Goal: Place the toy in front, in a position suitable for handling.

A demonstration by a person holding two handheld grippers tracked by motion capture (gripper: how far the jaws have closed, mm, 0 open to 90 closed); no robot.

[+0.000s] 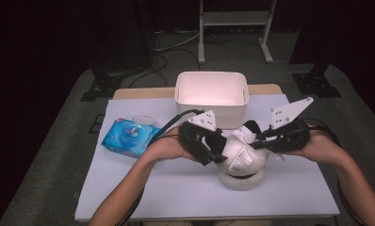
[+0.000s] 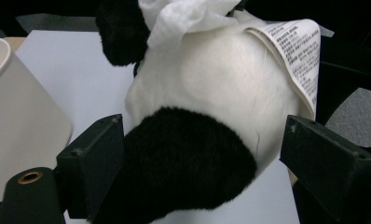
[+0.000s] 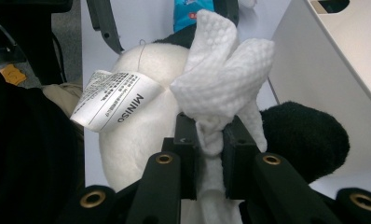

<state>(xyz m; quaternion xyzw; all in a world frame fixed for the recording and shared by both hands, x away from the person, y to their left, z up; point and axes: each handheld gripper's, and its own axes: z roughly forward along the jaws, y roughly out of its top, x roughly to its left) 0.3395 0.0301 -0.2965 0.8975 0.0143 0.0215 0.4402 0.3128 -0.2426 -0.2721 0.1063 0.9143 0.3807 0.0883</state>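
Right now my left gripper (image 1: pixel 209 153) straddles a black limb of the plush panda (image 2: pixel 207 93), its jaws spread on either side of the fur at the bottom of the left gripper view; whether they touch it I cannot tell. My right gripper (image 3: pixel 207 140) has its jaws pressed together on a white wipe (image 3: pixel 223 79), low in the centre of the right gripper view, above the panda's white body and its printed label (image 3: pixel 116 98). From the high view, the panda sits at the centre of the table (image 1: pixel 176 188), below the white bin (image 1: pixel 211 92), with the blue wipes pack (image 1: pixel 129 136) at centre left.
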